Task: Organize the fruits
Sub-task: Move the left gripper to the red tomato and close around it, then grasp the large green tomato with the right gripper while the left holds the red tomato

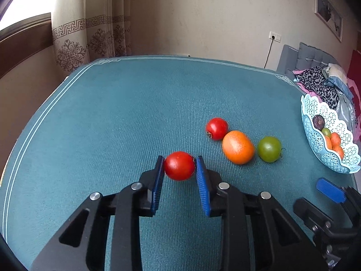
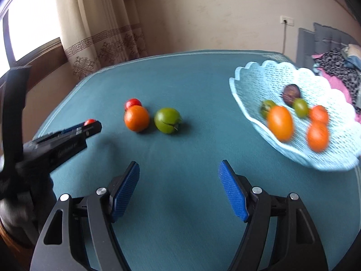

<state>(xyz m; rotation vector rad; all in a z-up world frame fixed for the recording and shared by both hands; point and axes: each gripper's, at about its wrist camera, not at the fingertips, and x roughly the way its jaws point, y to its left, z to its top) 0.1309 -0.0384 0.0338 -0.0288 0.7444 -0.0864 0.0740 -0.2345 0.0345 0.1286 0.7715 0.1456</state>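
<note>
Two tongs. Left tongs (image 1: pixel 179 166): closed on a red tomato (image 1: pixel 179 165), low over the surface (image 1: pixel 112 113). Right tongs (image 2: pixel 178 176): wide open, empty, near edge. Loose, right of the grip: second red tomato (image 1: pixel 216 128), orange fruit (image 1: pixel 238 147), green tomato (image 1: pixel 269 149), touching in a row. Basket (image 1: pixel 311 122): far right, near the surface's edge. Risk: smooth round skin may slip from the pads; carrying low could knock the row. Left half offers open room.

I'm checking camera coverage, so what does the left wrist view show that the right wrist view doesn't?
Only the left wrist view shows the left tool with its pads against the near red tomato, and a framed picture on the wall. Only the right wrist view shows the right tool fully, open and empty. Both show the orange fruit, green tomato and blue basket.
</note>
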